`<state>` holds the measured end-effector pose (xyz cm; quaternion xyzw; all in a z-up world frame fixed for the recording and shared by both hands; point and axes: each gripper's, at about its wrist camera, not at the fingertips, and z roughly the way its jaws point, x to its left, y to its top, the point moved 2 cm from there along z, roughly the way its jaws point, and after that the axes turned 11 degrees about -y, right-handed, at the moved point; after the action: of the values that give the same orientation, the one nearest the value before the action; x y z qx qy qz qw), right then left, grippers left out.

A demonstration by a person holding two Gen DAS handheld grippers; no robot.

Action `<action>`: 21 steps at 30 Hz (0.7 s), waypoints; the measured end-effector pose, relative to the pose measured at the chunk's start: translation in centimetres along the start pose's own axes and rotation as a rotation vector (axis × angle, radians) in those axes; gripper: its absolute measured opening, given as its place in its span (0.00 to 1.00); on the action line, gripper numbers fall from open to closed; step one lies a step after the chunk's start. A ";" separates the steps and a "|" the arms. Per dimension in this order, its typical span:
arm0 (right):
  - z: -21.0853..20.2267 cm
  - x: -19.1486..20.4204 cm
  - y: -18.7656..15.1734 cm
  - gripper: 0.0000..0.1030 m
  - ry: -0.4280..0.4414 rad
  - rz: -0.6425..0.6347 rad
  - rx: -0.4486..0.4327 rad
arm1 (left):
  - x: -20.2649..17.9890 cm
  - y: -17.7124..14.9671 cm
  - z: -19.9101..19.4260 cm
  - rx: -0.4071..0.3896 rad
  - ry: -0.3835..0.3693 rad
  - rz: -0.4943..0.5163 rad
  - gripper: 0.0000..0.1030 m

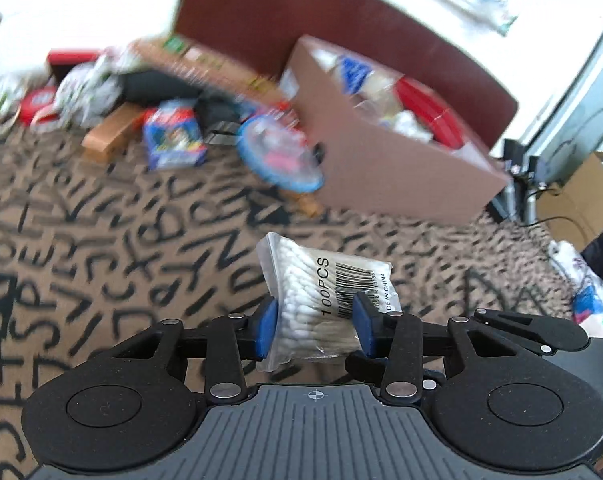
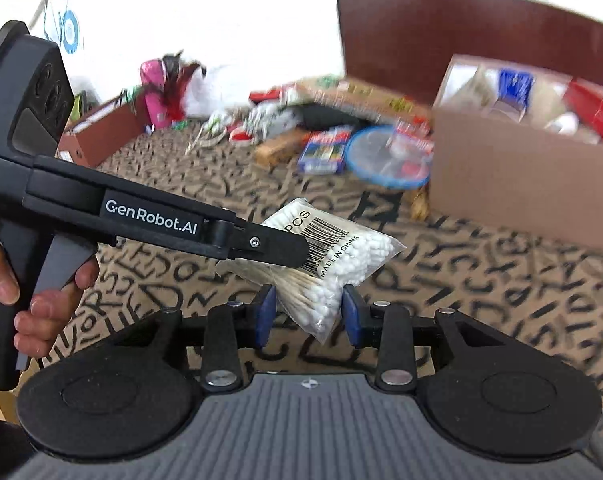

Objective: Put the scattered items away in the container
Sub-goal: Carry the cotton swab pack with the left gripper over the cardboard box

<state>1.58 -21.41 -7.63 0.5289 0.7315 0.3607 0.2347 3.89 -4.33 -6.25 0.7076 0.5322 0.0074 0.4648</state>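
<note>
**A:** Left claw (image 1: 315, 326) is pinching the cotton swab bag (image 1: 325, 292) between its blue pads (image 1: 267, 330), jaws closed down to the bag's width. Bag is sitting lower centre of the left view, lifted off the carpet (image 1: 101, 232).

**B:** Right claw?

**A:** Right claw (image 2: 307, 316) is also sitting around the bag's lower corner, lower centre of its view. Pads look like they're touching the plastic, but I can't tell whether it's gripping or only bracketing. The left claw is coming in from the left of that frame, hand (image 2: 33, 280) on the handle.

**B:** Box?

**A:** Cardboard box (image 1: 385, 160) is sitting upper right in both views, well apart from the bag. Already holding several things: something red, something blue, white packets. Blurred, can't name them.

**B:** Remaining?

**A:** Plenty. Pile in the upper left: blue-rimmed round lid (image 1: 279, 152) just beside the box, a blue packet (image 1: 173, 140), a brown carton (image 1: 109, 136), crumpled wrappers. I'd call it midway; the swab bag is going in next.
</note>
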 end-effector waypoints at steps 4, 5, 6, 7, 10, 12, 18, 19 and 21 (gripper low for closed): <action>-2.3 -1.7 2.1 0.39 -0.040 0.004 -0.078 | -3.1 2.7 -0.3 -0.047 -0.025 0.082 0.39; -2.8 -2.3 2.8 0.39 -0.052 0.004 -0.097 | -3.8 3.6 -0.1 -0.057 -0.032 0.101 0.39; -3.1 -2.9 3.5 0.39 -0.063 0.006 -0.114 | -4.4 4.6 0.2 -0.066 -0.038 0.116 0.39; -3.4 -3.5 4.2 0.39 -0.075 0.009 -0.131 | -5.0 5.5 0.5 -0.075 -0.045 0.132 0.39; -3.5 -5.5 6.4 0.39 -0.114 0.011 -0.172 | -6.2 8.4 1.9 -0.100 -0.072 0.152 0.39; -3.1 -6.9 8.0 0.39 -0.136 0.016 -0.193 | -6.5 10.6 3.1 -0.110 -0.090 0.153 0.39; -0.4 -11.1 12.1 0.38 -0.187 0.030 -0.228 | -6.3 16.5 7.8 -0.124 -0.126 0.135 0.39; 0.2 -11.8 12.6 0.38 -0.197 0.030 -0.230 | -6.2 17.2 8.6 -0.126 -0.129 0.139 0.39; 1.8 -13.3 13.7 0.38 -0.207 0.030 -0.228 | -5.9 18.6 10.5 -0.127 -0.127 0.140 0.39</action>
<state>15.54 -30.96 1.34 0.5442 0.6496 0.3883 0.3621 20.53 -15.70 3.06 0.7113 0.4493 0.0284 0.5398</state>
